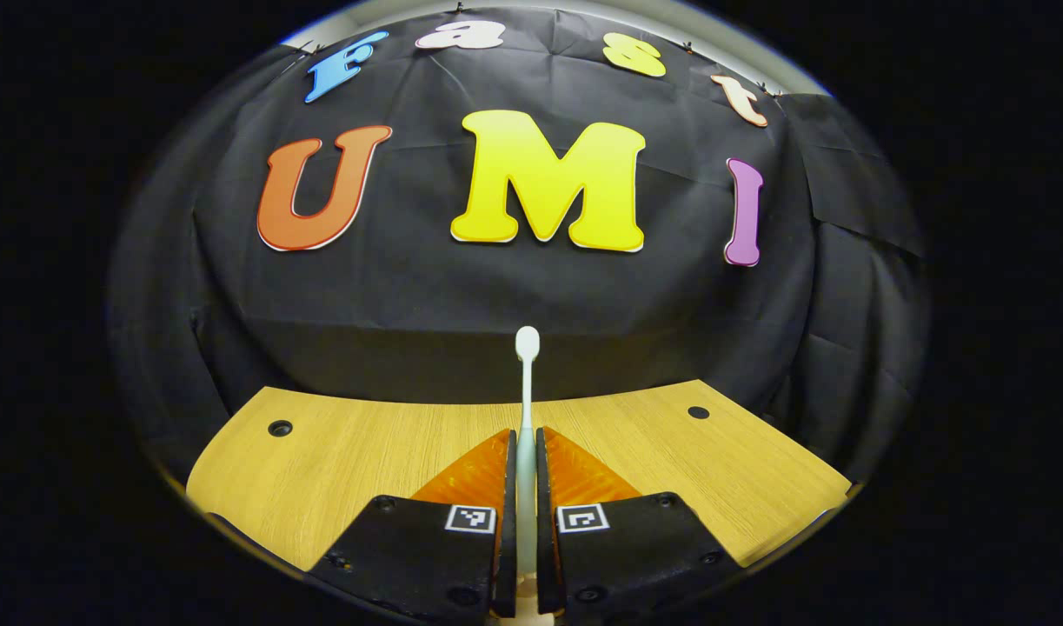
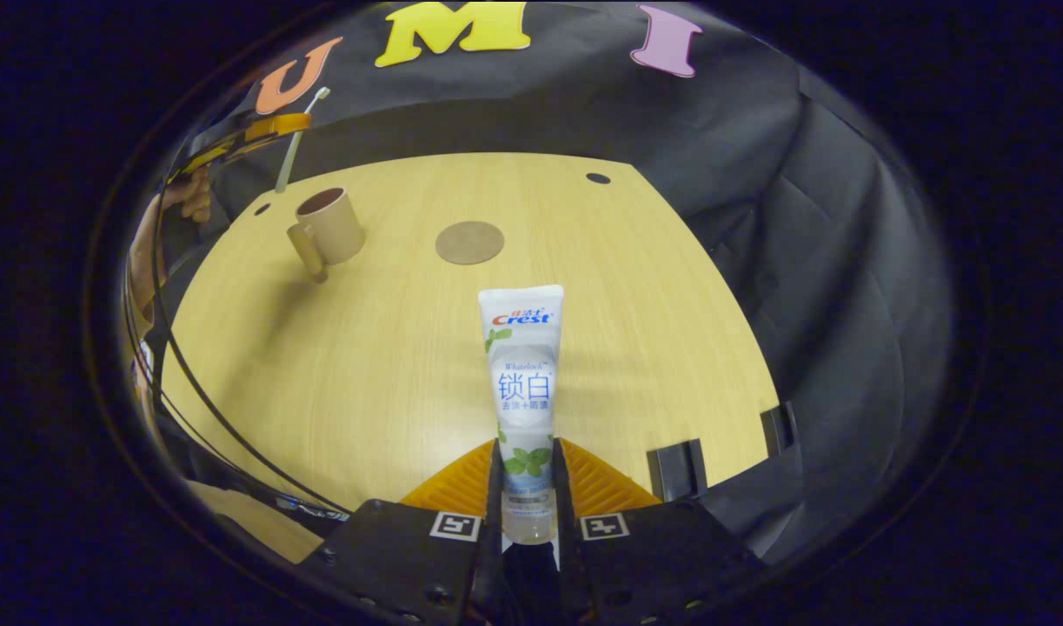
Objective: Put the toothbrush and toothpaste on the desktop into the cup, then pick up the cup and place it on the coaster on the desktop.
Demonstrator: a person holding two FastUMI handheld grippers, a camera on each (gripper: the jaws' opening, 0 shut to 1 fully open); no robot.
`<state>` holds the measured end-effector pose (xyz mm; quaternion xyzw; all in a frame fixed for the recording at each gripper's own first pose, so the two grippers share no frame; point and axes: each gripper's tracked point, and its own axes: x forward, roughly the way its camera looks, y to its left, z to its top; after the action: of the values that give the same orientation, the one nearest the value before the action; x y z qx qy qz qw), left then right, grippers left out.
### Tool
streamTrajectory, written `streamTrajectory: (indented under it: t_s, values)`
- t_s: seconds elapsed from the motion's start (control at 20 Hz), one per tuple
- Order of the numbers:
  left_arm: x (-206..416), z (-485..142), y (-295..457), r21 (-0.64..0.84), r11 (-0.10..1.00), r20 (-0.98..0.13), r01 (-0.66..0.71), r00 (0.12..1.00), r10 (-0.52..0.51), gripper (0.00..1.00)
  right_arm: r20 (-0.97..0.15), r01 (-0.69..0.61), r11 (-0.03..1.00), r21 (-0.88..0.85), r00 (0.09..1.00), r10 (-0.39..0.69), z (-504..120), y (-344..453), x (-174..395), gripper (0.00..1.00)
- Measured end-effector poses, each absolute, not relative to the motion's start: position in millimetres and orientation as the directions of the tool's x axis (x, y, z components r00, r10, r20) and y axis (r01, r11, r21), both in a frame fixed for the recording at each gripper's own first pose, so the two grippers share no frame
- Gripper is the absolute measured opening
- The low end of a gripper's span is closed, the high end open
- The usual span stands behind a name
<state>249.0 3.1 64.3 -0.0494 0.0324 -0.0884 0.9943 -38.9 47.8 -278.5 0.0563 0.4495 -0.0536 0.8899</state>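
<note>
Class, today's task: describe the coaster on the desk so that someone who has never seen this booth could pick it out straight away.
Start from the wooden desk. Toward its far side stands a tan cup with a handle; the coaster lies apart from it, nearer the desk's middle. It is the flat brown disc with nothing on it, unlike the upright cup and the small dark holes in the desk.

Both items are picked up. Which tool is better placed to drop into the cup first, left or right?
Left, probably. In the right gripper view the left tool holds the toothbrush close above the cup, while the right tool grips the toothpaste farther across the desktop.
</note>
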Motion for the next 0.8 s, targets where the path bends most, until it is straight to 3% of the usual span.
streamTrajectory:
  t_s: [0.8]
  values:
    - [259.5,21.2,-1.4,-0.089,0.982,-0.103,0.168,0.979,-0.176,0.14,-0.832,0.107,0.994,0.012,0.553,-0.049,-276.9,43.6,-39.8,0.27]
